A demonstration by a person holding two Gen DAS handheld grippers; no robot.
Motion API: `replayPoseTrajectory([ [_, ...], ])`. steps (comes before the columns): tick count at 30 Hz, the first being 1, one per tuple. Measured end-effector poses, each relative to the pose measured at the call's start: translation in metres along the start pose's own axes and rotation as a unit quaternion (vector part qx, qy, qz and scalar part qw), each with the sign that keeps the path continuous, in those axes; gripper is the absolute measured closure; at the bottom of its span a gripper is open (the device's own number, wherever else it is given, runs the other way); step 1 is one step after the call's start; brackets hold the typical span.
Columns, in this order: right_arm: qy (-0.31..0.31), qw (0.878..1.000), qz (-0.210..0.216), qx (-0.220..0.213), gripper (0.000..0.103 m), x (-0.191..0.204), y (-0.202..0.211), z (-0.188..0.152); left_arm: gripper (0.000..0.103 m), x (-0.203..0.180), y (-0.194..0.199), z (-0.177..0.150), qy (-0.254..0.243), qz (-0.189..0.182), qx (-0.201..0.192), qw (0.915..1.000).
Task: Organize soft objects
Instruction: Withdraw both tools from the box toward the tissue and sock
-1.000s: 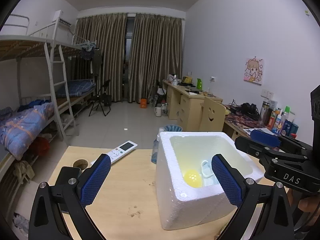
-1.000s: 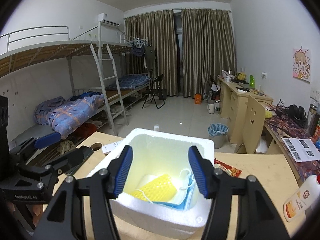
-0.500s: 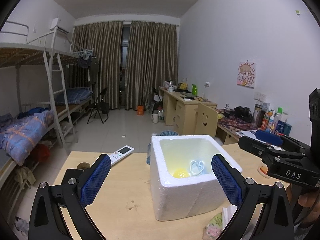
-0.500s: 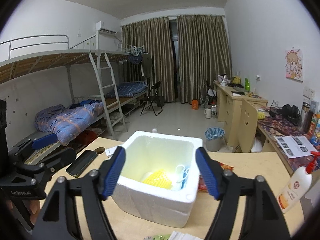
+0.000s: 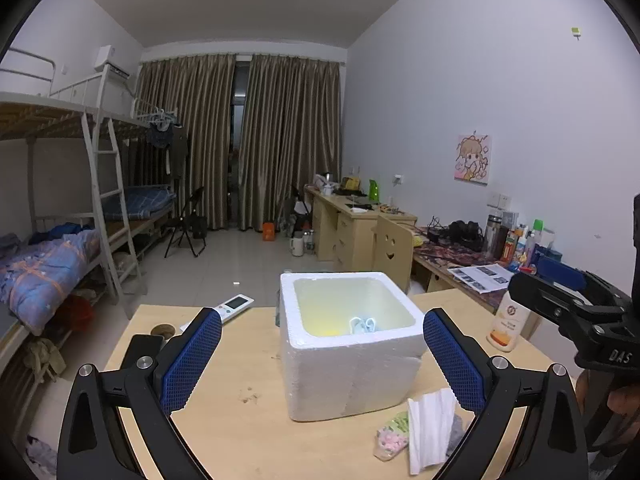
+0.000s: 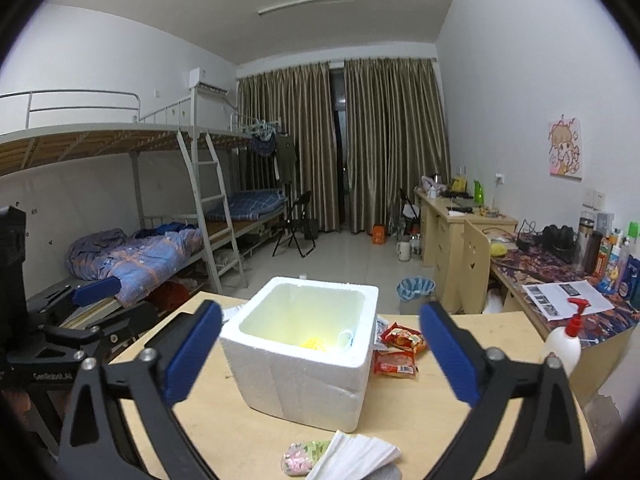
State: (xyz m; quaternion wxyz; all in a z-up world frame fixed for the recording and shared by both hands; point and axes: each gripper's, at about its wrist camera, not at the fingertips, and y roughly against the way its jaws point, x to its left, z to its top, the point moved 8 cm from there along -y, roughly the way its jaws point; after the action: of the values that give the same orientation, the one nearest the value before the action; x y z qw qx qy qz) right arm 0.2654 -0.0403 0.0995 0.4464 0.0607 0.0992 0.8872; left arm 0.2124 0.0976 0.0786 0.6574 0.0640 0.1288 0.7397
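A white foam box [image 5: 352, 364] [image 6: 304, 372] stands on the wooden table. Inside it lie a yellow sponge [image 6: 314, 343] and a blue face mask [image 5: 362, 325] [image 6: 347, 337]. In front of the box lie a white folded cloth [image 5: 430, 426] [image 6: 352, 458] and a small floral pouch [image 5: 391, 434] [image 6: 302, 456]. My left gripper [image 5: 322, 356] is open and empty, held back from the box. My right gripper [image 6: 320, 354] is open and empty, also back from the box. Each gripper shows at the edge of the other's view.
A remote [image 5: 234, 305], a dark phone [image 5: 140, 350] and a round hole lie on the table's left. Red snack packets [image 6: 400, 346] lie right of the box. A pump bottle [image 6: 562, 344] [image 5: 506, 320] stands at the right edge. Beds, desks and a bin lie beyond.
Both grippers have pulled back and up from the box, and the right one has opened wider. The cloth and pouch have come into view in front of the box.
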Motion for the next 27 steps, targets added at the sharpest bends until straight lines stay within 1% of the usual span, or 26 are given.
replayPoseTrajectory([
  [5, -0.008, 1.000, 0.000, -0.007, 0.000, -0.002, 0.015, -0.005, 0.002, -0.013, 0.018, -0.003, -0.002, -0.010, -0.006, 0.9999],
  [8, -0.003, 1.000, -0.013, -0.005, 0.000, -0.002, 0.019, -0.010, 0.002, -0.022, 0.025, -0.006, -0.010, -0.013, -0.007, 0.9998],
  [9, -0.004, 1.000, -0.011, -0.007, 0.000, -0.002, 0.020, -0.011, 0.002, -0.025, 0.028, -0.007, -0.012, -0.015, -0.009, 0.9998],
  [12, -0.021, 1.000, 0.020, -0.002, 0.000, -0.001, 0.021, -0.019, 0.002, -0.031, 0.033, -0.011, -0.013, -0.021, -0.007, 0.9997],
  [13, -0.026, 0.999, 0.021, 0.000, 0.000, -0.002, 0.021, -0.021, 0.002, -0.033, 0.035, -0.013, -0.012, -0.022, -0.008, 0.9997],
  [14, -0.027, 0.999, 0.015, 0.006, 0.000, -0.003, 0.021, -0.024, 0.002, -0.033, 0.036, -0.014, -0.012, -0.022, -0.007, 0.9997],
  [17, -0.012, 1.000, -0.022, 0.018, 0.000, -0.009, 0.021, -0.035, 0.002, -0.037, 0.040, -0.019, -0.010, -0.026, -0.006, 0.9996],
  [21, -0.017, 0.999, -0.043, 0.020, 0.000, -0.016, 0.026, -0.048, 0.002, -0.043, 0.042, -0.031, -0.009, -0.029, -0.001, 0.9995],
  [23, -0.010, 0.998, -0.059, 0.017, 0.000, -0.019, 0.029, -0.054, 0.002, -0.046, 0.044, -0.037, -0.007, -0.038, 0.004, 0.9992],
  [27, -0.009, 0.998, -0.063, 0.022, 0.000, -0.022, 0.036, -0.067, 0.002, -0.050, 0.046, -0.047, -0.008, -0.036, 0.001, 0.9993],
])
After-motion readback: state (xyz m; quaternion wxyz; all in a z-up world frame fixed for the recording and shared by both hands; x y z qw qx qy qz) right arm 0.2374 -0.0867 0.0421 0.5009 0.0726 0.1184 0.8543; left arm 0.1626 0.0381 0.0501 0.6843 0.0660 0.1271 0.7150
